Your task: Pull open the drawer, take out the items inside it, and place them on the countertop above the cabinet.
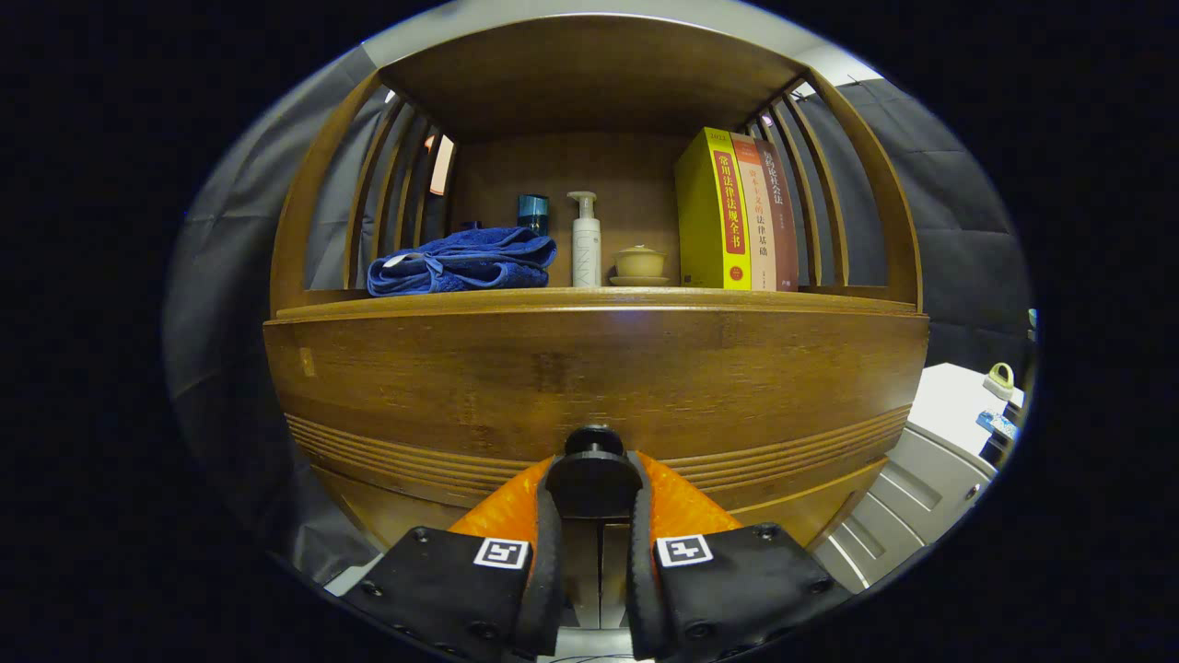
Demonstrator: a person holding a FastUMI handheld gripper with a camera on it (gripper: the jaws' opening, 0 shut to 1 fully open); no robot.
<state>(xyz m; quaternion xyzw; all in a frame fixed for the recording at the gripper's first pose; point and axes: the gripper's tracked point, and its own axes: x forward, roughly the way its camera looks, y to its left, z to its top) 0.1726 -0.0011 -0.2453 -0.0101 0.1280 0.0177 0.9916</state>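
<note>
The claw (594,516) is right up against the front of a brown wooden drawer (589,387). Its two fingers (548,552) are nearly closed, and a round dark knob (594,474) sits between their tips. Both fingers press on the sides of the knob, so the claw has hold of it. The knob sticks out from the low middle part of the drawer front, where some thin lines are cut into the wood. The drawer front looks flat and shut against the cabinet, and what is inside it is hidden. Above the drawer, beyond the claw, is the worktop (589,299) of the cabinet, with a wooden roof and thin wooden bars on both sides. On the worktop, up and to the left of the claw, lies a folded blue towel (461,262). Behind the towel stands a small dark blue cup (532,212). Straight above the claw stands a white pump bottle (585,244). Just to the right of the bottle is a small tan bowl with a lid (639,262), sitting on a little plate. Farther right stand three books side by side, upright: a yellow book (714,216) first, then a pale orange book (757,221), then a dark red book (781,221). Far off to the right of the claw, and lower than the worktop, is a white cabinet (921,479) with a few small things on top that are too small to make out.
</note>
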